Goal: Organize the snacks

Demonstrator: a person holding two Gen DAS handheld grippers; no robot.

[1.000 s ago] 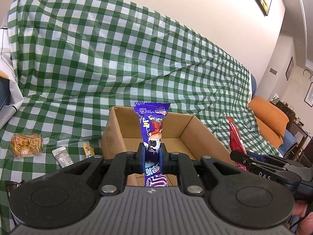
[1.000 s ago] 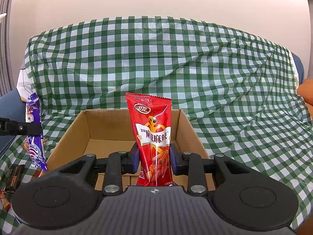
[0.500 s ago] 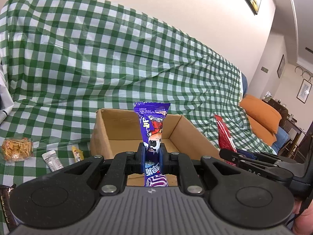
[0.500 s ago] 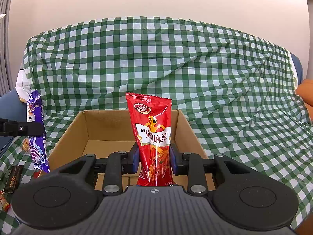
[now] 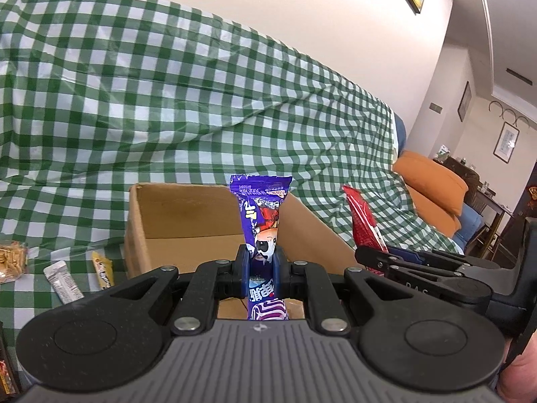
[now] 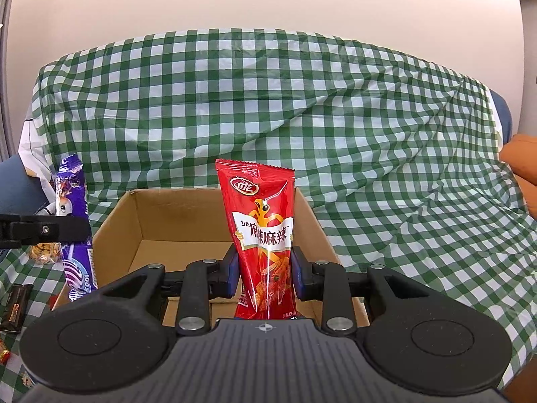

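Between your left tongs (image 5: 259,270), a purple snack packet (image 5: 260,215) is standing upright, pinched tight at its waist. Your right tongs (image 6: 265,273) are clamping a red snack packet (image 6: 263,235) the same way. Just beyond both tongs, the open cardboard box (image 6: 181,215) is sitting on the green checked cloth (image 6: 369,134), with loose snacks (image 5: 63,280) lying left of your left tongs
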